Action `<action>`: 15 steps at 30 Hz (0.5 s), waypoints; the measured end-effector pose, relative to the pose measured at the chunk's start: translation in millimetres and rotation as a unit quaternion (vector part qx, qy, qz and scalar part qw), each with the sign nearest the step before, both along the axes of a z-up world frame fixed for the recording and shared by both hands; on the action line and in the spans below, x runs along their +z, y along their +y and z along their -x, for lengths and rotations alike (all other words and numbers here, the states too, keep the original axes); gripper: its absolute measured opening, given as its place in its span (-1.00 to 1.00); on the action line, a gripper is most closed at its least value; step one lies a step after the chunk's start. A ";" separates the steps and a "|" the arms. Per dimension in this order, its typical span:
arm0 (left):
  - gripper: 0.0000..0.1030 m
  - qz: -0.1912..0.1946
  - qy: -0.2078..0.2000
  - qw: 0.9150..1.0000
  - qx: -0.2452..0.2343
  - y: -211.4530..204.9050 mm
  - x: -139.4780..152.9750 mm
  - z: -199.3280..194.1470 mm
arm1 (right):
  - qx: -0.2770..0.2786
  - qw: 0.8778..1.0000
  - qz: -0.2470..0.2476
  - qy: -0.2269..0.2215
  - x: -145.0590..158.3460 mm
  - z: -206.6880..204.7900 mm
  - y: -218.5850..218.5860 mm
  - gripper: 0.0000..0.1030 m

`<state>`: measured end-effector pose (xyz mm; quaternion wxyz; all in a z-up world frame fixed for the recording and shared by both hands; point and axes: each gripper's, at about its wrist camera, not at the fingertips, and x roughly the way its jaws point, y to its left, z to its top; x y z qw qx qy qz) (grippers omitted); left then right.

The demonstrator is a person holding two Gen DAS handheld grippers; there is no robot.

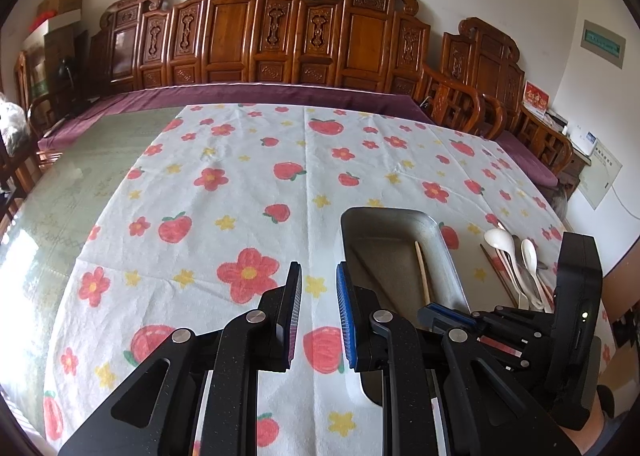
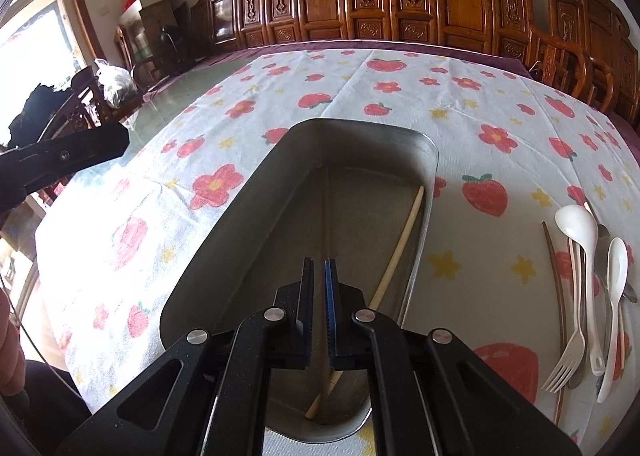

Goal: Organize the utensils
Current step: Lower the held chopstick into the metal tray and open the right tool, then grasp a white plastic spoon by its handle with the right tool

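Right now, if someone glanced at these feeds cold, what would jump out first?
The metal tray in the middle of the strawberry-and-flower tablecloth, with one pale chopstick already lying inside it. Next, the heap of spoons and a fork on the cloth to the tray's right. The right tool hangs over the tray with its jaws nearly together and nothing between them, while the left tool is open over bare cloth.
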<state>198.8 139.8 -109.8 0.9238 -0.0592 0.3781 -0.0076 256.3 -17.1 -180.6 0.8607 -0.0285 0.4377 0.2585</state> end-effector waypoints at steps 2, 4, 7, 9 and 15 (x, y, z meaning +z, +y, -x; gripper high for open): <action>-0.68 0.000 -0.002 1.000 -0.001 -0.8 0.3 -0.2 | 0.002 1.000 -0.004 -0.001 3.8 0.8 -4.3 -0.87; -0.68 -0.002 -0.002 1.000 -0.002 -2.9 -0.4 -0.6 | 0.002 1.000 -0.006 -0.008 9.9 3.1 -9.5 -0.87; -0.68 -0.003 -0.002 1.000 -0.003 -7.9 -1.0 -0.6 | 0.000 1.000 -0.009 -0.025 23.1 9.7 -22.7 -0.87; -0.66 -0.004 -0.003 1.000 -0.006 -13.9 -0.3 0.1 | -0.004 0.999 -0.013 -0.035 33.0 14.6 -35.4 -0.87; -0.56 -0.009 -0.013 1.000 -0.023 -37.6 4.8 2.8 | -0.026 0.997 -0.008 -0.066 56.5 31.5 -82.6 -0.87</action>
